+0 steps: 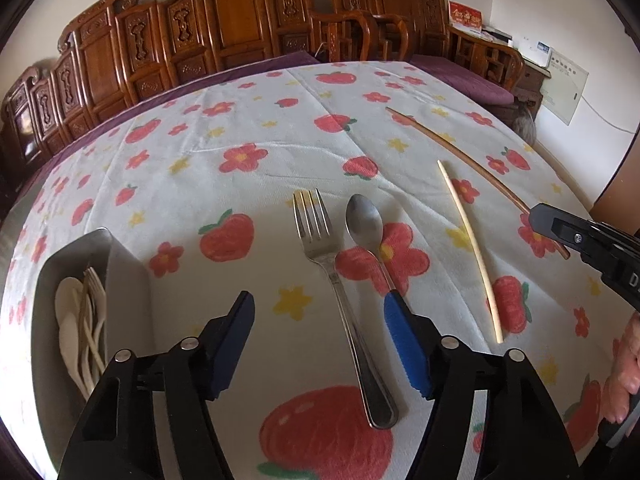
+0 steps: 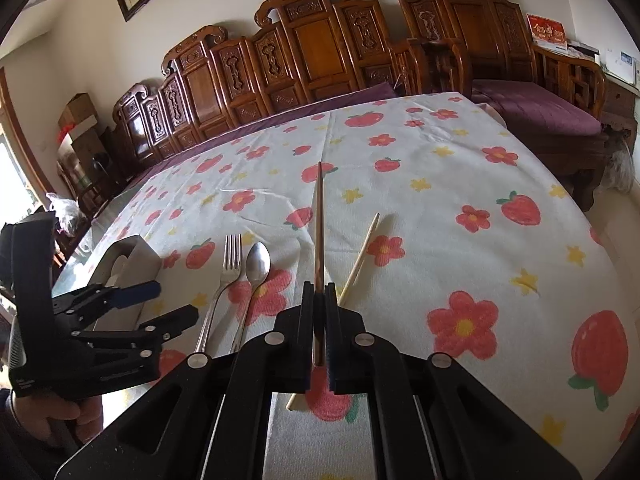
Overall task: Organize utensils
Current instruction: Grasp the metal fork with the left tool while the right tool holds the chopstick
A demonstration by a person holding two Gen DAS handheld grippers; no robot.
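A metal fork [image 1: 320, 248] and a metal spoon [image 1: 364, 220] lie side by side on the flowered tablecloth [image 1: 240, 120]. My left gripper [image 1: 320, 312] is open just above them. The fork's handle lies between its blue pads, untouched, and the spoon's handle runs under the right finger. A metal holder [image 1: 80, 248] at the left contains white plastic cutlery [image 1: 80, 320]. My right gripper [image 2: 319, 290] is shut on a brown chopstick [image 2: 319, 220] that points away over the table. A pale chopstick [image 2: 360, 260] lies loose beside it, its near end under the jaws.
Carved wooden benches [image 2: 320, 40] with purple cushions [image 2: 536, 108] line the table's far and right sides. The table's left edge runs just beyond the holder [image 2: 136, 252]. A person's hand [image 2: 60, 412] grips the left gripper's handle at the lower left.
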